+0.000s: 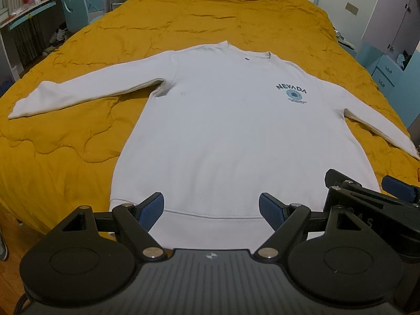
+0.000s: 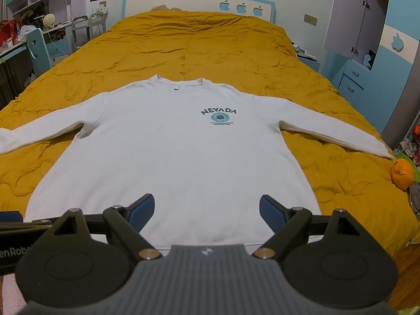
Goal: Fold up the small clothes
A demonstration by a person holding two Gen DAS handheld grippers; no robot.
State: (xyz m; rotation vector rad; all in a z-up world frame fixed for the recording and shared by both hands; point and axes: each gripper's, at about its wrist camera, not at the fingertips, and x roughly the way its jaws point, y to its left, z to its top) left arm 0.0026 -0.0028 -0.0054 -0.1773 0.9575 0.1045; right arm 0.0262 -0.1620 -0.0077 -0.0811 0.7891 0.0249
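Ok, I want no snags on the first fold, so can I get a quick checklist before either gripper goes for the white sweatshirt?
1. Sweatshirt lies flat, front up, on the yellow quilt: ok.
2. Both sleeves spread out to the sides, not tucked under: ok.
3. Left gripper open, nothing between its fingers: ok.
4. Right gripper open, nothing between its fingers: ok.
5. Both grippers at the hem end, above the cloth: ok.
6. Orange object near the right cuff, clear of the sleeve: cannot tell.

item: white sweatshirt (image 2: 168,157), "NEVADA" print
state: unfolded, flat, sleeves spread
place: frame centre, hem at bottom
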